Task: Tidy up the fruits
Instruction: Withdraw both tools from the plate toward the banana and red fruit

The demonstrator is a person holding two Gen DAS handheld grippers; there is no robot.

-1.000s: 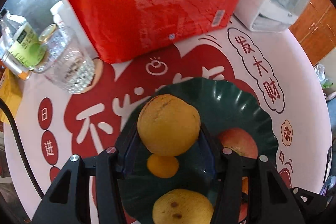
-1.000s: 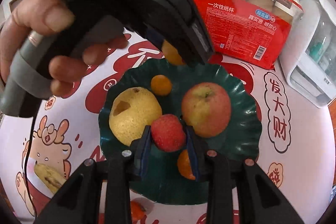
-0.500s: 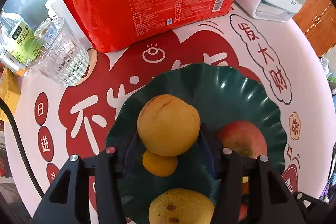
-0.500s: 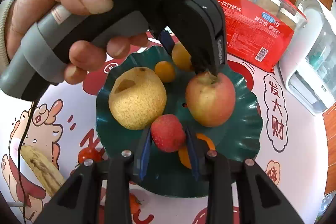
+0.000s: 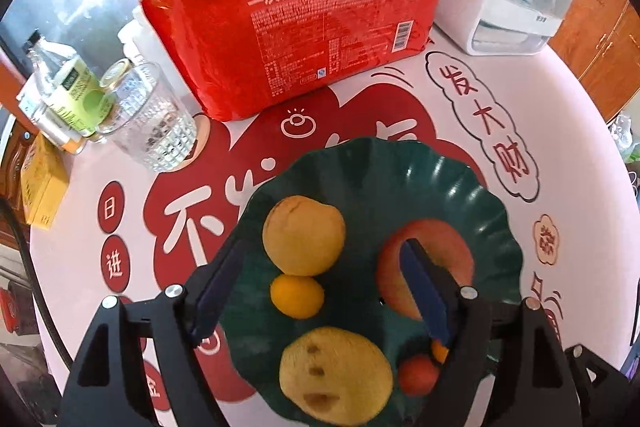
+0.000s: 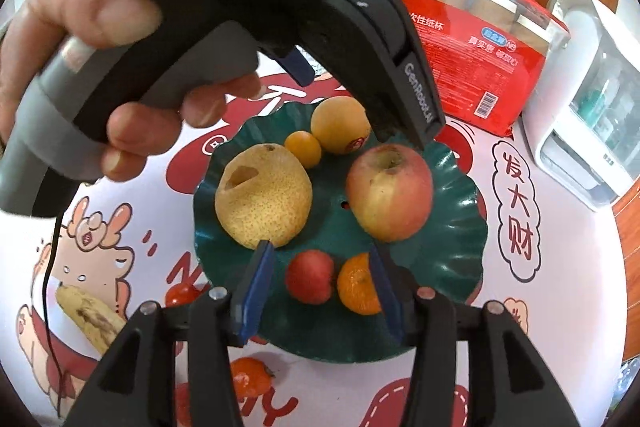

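- We see a dark green plate [image 6: 460, 259] with a wavy rim on the table, full of fruit.
- A bumpy yellow pear [image 6: 264, 195] lies tilted, its stem end up and away from us. Beside it sits a red-and-yellow apple [image 6: 390, 193], dimple up.
- Our left gripper [image 5: 320, 279] is spread wide over the round orange [image 5: 304, 235], not touching it.
- Our right gripper [image 6: 320, 277] is spread wide too, around a small red fruit [image 6: 310, 281] and a mandarin [image 6: 358, 285].
- A spotty banana [image 6: 90, 313] lies off the plate.
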